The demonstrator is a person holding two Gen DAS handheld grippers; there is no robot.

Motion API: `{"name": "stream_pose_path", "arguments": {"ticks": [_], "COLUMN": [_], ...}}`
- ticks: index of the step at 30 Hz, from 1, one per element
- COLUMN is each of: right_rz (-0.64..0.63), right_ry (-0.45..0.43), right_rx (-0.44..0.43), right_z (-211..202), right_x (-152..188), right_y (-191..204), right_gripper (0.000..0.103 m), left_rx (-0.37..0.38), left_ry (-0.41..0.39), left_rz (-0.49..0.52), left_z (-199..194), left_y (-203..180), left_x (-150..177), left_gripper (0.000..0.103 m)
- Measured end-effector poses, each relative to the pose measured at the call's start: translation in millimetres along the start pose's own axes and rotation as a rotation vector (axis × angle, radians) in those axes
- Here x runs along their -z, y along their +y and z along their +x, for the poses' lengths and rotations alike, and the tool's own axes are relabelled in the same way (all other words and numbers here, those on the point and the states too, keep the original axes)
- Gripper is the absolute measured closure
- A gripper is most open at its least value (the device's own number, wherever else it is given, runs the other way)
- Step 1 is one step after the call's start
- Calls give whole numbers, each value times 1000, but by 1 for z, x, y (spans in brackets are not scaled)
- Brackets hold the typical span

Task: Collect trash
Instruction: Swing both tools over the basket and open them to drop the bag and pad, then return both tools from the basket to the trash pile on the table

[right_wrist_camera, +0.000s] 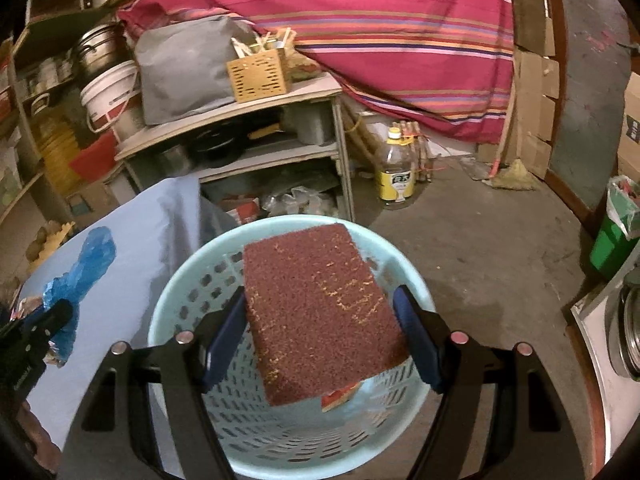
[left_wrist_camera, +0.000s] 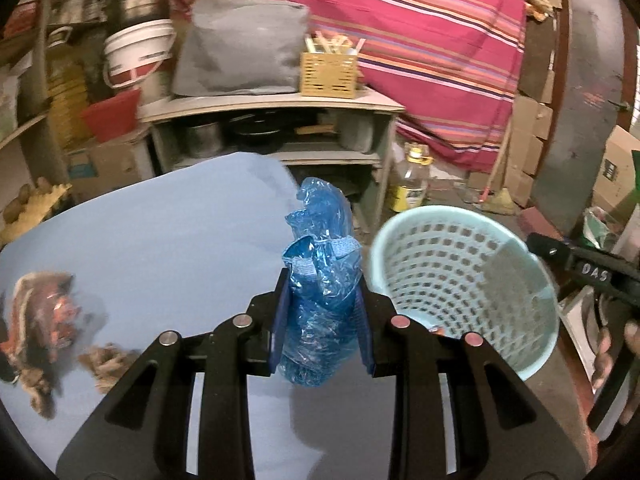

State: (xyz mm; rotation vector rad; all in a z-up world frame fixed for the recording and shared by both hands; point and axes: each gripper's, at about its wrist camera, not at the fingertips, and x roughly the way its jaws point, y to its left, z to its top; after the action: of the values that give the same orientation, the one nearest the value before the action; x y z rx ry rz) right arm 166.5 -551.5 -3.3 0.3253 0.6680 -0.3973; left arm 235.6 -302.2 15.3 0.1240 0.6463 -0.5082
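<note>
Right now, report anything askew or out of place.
The maroon scouring pad sits tilted in the right gripper over the basket; its right edge seems clear of the pad. Crumpled wrappers still litter the blue table. The left gripper holds blue plastic.

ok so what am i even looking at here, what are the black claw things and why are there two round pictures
The black claws are two hand-held grippers; a person carries one in each hand, and each has a wide-angle camera looking along its fingers, hence two round pictures.

The left gripper is shut on a crumpled blue plastic bag above a table with a light blue cloth. More crumpled trash lies on that cloth.

The right gripper holds a reddish-brown scouring pad over a pale blue perforated basket, which stands beside the table. Its fingers look slightly apart from the pad, so it may be letting go. A small red and yellow scrap already lies inside.
</note>
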Motion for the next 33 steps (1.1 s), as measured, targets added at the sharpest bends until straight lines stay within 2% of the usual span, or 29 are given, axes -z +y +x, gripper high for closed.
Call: {"name": "stream_pose_path", "arguments": {"ticks": [7,12,13,15,16,17,22,26,30,33], "right_rz": [34,73,81,90,98,102,96,69,49,67], "right_ry": [-1,-9,-11,-15,-17,-18,-13,2,27,31], "right_rx": [18,31,36,42,42,41,35,19,14,20], "right_z": [0,-3,-5,-6,-7,-7,-6,0,6,6], "right_x": [-1,-3,-4,-4,-4,-5,-5,-8,-6,-6], "right_y": [-14,-29,-33,-39,-41,-43,-40,-25,-6,2], "right_gripper": [31,31,31,31,31,31,31,30,29,21], "left_rx": [82,105,109,109,102,97,82,31,-45,-82], "left_ry": [-7,-7,-6,1,-5,-19,-35,-67,-96,-104], "left_rz": [47,84,88,97,95,93,81,58,74,70], "left_z": [15,23,24,28,28,26,19,2,-19,-30], "left_y": [-52,-78,-80,-83,-82,-81,-71,-48,-23,-4], "left_x": [-14,-19,-20,-21,-22,-23,-26,-26,-21,-18], "left_gripper": [74,74,70,49,34,27,16,6,5,5]}}
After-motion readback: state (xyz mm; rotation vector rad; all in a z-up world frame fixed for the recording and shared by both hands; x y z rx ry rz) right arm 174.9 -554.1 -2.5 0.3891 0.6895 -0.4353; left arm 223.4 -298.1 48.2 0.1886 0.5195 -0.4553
